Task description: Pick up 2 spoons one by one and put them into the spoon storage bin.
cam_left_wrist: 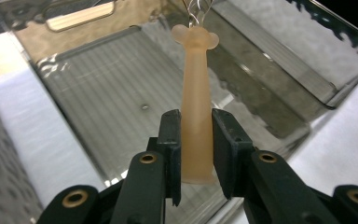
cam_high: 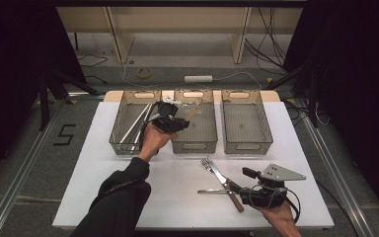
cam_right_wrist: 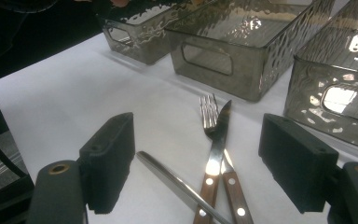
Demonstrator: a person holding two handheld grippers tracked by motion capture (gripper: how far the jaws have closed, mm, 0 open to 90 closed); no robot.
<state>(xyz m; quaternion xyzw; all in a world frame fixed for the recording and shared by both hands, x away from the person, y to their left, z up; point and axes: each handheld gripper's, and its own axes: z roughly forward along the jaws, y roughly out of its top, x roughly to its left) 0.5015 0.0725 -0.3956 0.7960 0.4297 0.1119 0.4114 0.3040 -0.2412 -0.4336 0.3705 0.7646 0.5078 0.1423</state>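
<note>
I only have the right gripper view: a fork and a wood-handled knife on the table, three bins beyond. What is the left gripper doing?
Observer: The left gripper has its jaws shut on a peach plastic handle with a metal head at its far end.
Operator: Where is it holding that?
Observer: Over the middle bin, with the handle above the bin's floor.
Operator: Anything in the left bin?
Observer: Yes, long silver utensils lie in the left bin.
</note>
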